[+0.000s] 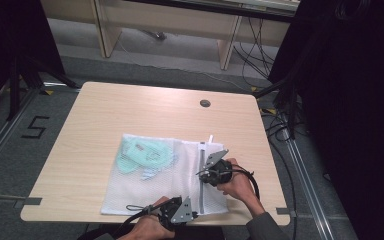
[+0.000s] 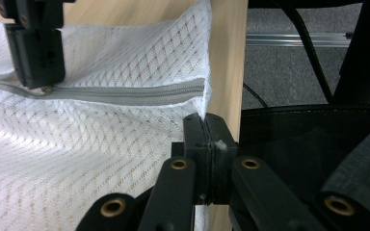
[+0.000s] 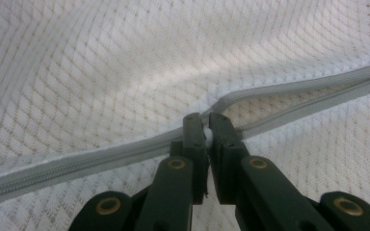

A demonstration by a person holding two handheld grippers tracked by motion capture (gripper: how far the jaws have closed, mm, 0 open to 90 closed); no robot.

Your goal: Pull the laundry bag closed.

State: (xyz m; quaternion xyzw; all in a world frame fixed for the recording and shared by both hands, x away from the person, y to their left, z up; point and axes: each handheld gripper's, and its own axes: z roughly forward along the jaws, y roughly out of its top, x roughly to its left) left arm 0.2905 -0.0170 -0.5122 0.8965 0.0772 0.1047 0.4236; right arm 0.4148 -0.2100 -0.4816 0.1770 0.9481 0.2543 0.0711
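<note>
In the right gripper view, the right gripper (image 3: 205, 120) has its jaws pinched together on the zipper pull, just where the grey zipper (image 3: 101, 161) splits: closed tape runs off to the lower left of the frame, and two parted tracks run off to the upper right. In the left gripper view, the left gripper (image 2: 205, 121) has its jaws clamped on the corner edge of the white mesh bag (image 2: 77, 154) at lower centre of the frame, right at the worktop's (image 2: 227, 72) front edge. The closed end of the zipper lies just above those jaws, and the right gripper stands on the zipper line at the upper left of that frame.

From the high view, the left gripper (image 1: 192, 216) sits at the bottom centre, at the near end of the zipper (image 1: 201, 175), held by a hand (image 1: 147, 227). The right gripper (image 1: 206, 173) is farther up the zipper line, held by the other hand (image 1: 237, 185) — a grey sleeve (image 1: 265, 227) trails to the lower right. The mesh bag (image 1: 135, 192) lies flat across the lower centre of the worktop (image 1: 105, 115), its near edge at the worktop's front edge. Through the mesh at its upper left shows a pale green item (image 1: 142, 155) — what it is cannot be told. A small dark round fitting (image 1: 205, 103) sits in the worktop above the bag.
</note>
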